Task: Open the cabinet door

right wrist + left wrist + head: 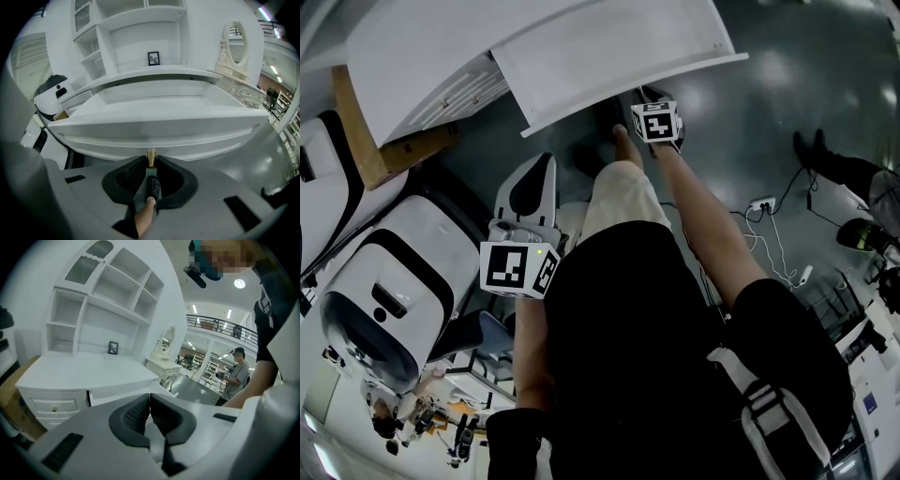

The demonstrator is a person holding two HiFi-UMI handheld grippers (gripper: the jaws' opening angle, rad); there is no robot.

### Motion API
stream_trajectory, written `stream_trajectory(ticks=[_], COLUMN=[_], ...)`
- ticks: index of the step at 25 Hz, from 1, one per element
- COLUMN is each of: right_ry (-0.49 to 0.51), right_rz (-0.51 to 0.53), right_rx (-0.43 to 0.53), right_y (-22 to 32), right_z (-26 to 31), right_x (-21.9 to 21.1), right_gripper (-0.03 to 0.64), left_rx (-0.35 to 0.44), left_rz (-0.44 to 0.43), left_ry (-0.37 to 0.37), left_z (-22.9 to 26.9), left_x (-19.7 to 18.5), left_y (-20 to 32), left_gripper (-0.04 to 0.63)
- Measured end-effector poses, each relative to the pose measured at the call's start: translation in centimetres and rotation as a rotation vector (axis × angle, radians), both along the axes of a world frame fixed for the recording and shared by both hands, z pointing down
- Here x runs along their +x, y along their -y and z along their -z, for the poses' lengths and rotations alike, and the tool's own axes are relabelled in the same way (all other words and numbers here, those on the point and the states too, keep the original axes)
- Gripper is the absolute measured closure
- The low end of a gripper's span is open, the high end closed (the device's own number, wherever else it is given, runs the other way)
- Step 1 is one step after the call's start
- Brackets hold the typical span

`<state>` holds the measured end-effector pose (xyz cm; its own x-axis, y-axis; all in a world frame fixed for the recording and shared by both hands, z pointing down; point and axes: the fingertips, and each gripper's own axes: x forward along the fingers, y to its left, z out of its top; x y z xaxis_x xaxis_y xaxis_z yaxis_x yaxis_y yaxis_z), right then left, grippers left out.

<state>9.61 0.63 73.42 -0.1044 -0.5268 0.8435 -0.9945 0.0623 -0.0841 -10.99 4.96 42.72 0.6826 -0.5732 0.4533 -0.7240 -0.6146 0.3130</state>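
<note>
The white cabinet (pixel 108 310) has open shelves above a desk top. Its wide front panel (pixel 159 136) stands pulled out towards me, with the space behind it (pixel 154 103) open to view. My right gripper (pixel 151 162) is shut on the small brass knob (pixel 151 157) at the middle of that panel. In the head view the right gripper (pixel 649 101) reaches under the panel's edge (pixel 619 66). My left gripper (pixel 149 402) is shut with nothing in it, and it is held back from the cabinet at the left (pixel 536 167).
Big white-and-black machines (pixel 384 300) and a cardboard piece (pixel 366 131) stand at the left. Cables and a power strip (pixel 764 206) lie on the grey floor at the right. A white mirror stand (pixel 233 49) is beside the cabinet. Another person (pixel 236 373) stands far off.
</note>
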Motion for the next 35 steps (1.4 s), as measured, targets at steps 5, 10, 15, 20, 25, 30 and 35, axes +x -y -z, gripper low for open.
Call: stream_trajectory(ticks=[5, 10, 15, 20, 25, 30, 35], right_ry=[-0.039, -0.035, -0.039, -0.018, -0.007, 0.006, 0.038], right_rz=[0.016, 0.011, 0.011, 0.018, 0.009, 0.036, 0.067], right_rx=[-0.002, 0.033, 0.082, 0.149, 0.220, 0.291, 0.367], right_y=[0.0, -1.1, -3.3, -4.2, -4.6, -4.5, -4.5], right_z=[0.6, 2.4, 4.8, 8.1, 12.1, 16.3, 21.1], right_x=[0.2, 0.2, -0.1, -0.8, -0.5, -0.1, 0.7], right_gripper=[0.516, 0.515, 0.515, 0.518, 0.532, 0.534, 0.544], left_rx=[0.021, 0.046, 0.055, 0.046, 0.057, 0.082, 0.102], left_rz=[-0.002, 0.012, 0.023, 0.036, 0.042, 0.062, 0.092], left_ry=[-0.008, -0.018, -0.031, -0.041, -0.039, -0.045, -0.065], left_z=[0.6, 1.3, 1.6, 1.3, 2.1, 3.3, 4.5], left_x=[-0.5, -1.3, -2.3, -3.1, -2.8, -1.6, 0.2], left_y=[-0.5, -1.4, -2.9, -3.7, -3.7, -3.1, -2.4], left_gripper=[0.572, 0.572, 0.572, 0.572, 0.572, 0.572, 0.572])
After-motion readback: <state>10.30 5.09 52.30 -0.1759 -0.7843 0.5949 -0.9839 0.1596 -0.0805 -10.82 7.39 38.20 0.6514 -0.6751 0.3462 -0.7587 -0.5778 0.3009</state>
